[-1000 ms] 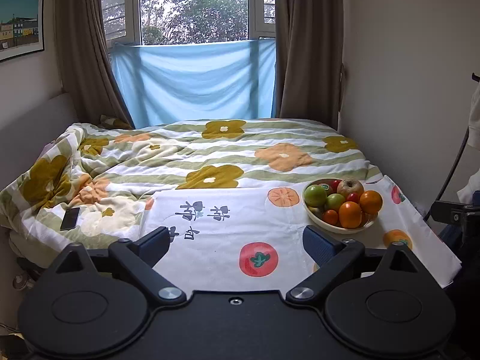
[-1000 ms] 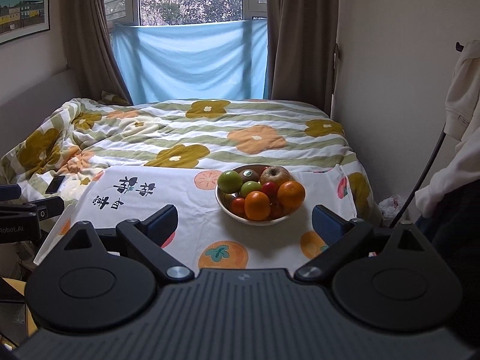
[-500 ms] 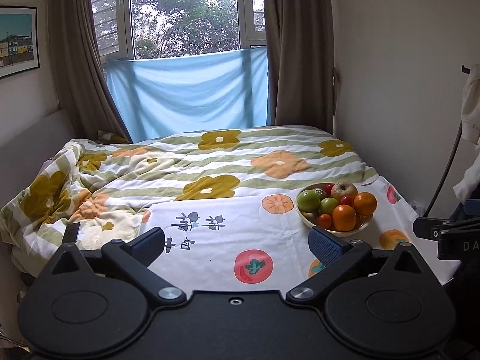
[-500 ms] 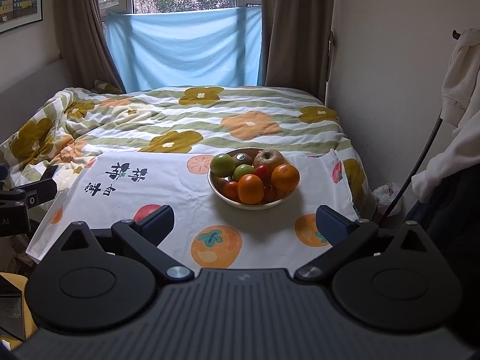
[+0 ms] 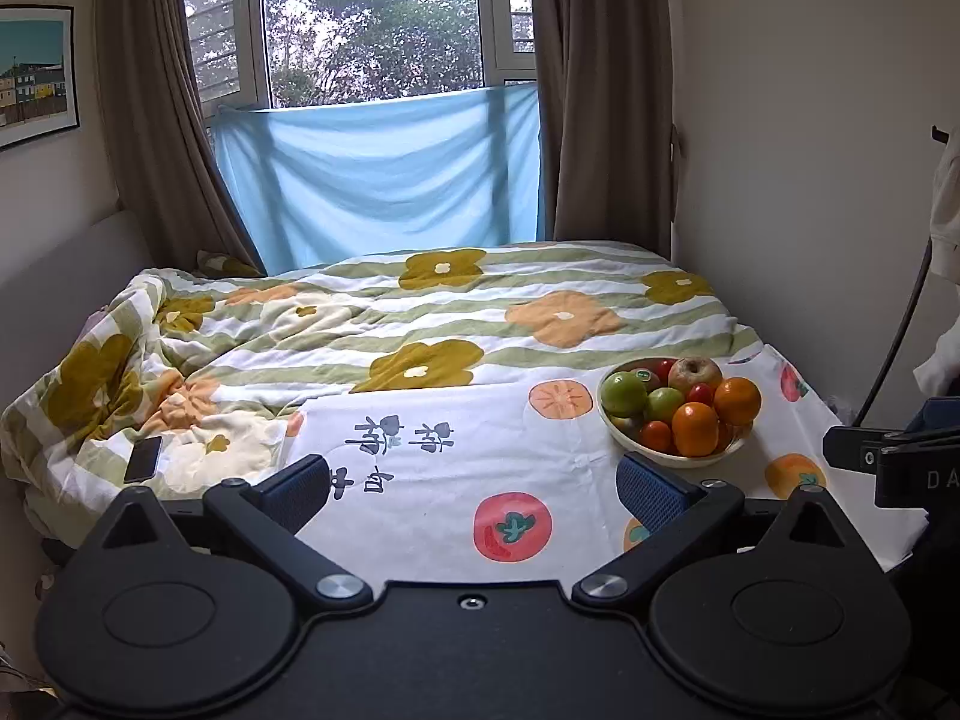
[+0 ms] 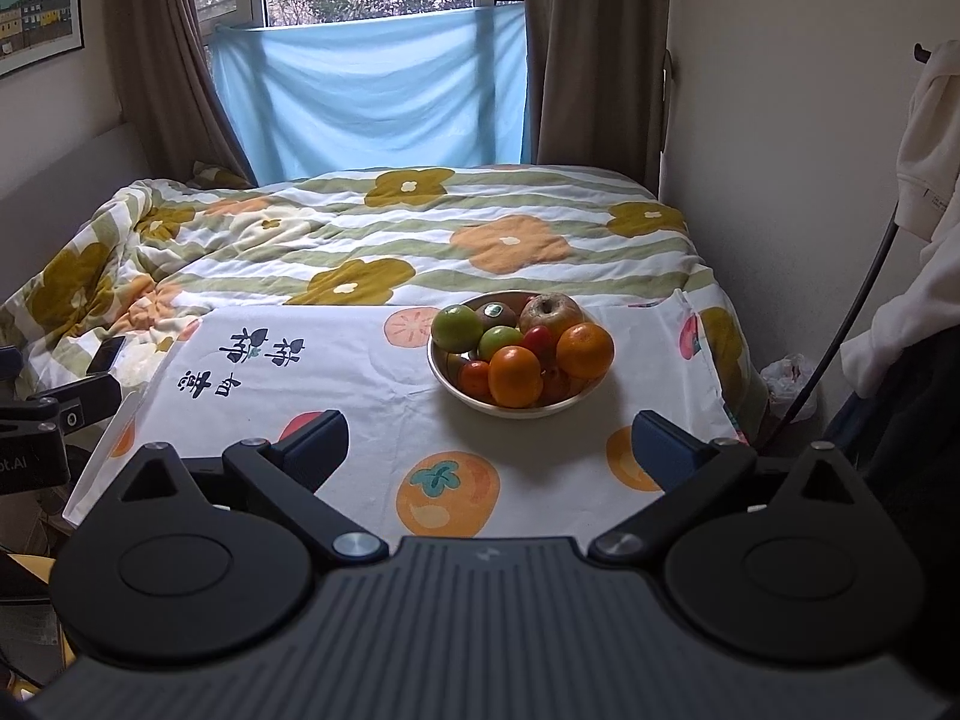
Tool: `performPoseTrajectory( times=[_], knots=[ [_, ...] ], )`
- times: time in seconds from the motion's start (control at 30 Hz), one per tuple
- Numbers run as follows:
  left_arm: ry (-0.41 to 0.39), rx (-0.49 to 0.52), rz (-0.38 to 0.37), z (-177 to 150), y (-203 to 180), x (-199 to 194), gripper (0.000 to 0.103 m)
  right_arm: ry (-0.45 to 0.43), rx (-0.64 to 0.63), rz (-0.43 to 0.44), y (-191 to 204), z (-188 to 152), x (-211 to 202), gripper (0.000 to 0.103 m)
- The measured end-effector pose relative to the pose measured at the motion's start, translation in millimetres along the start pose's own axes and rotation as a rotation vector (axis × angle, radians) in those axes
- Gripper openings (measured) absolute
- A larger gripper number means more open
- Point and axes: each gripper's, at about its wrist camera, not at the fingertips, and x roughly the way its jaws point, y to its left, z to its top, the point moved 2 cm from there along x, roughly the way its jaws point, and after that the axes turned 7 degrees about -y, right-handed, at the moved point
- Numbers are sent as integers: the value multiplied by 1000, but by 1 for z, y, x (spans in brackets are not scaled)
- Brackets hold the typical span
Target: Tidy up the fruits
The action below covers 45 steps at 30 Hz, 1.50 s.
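All the fruit (image 6: 521,348) sits heaped in one bowl (image 6: 480,399) on the printed cloth (image 6: 360,372) at the foot of the bed (image 6: 420,228) (apples, oranges and small red ones among them), with none lying loose on the cloth. The left tool (image 5: 474,477) and the right tool (image 6: 489,441) both hover short of the bowl with fingers spread wide and nothing between them. That fits either fruit gathered and done, or a pile waiting to be sorted out, so I would not name a next move.
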Motion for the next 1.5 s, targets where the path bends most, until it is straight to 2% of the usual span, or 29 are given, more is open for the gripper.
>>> performPoseTrajectory(
  times=[1.2, 1.5],
  knots=[
    [-17, -17, -9, 2, 0, -4, 103, -4, 11, 0, 1, 3, 4, 103],
    [-16, -1, 36, 2, 2, -1, 103, -4, 14, 1, 1, 3, 4, 103]
  ],
)
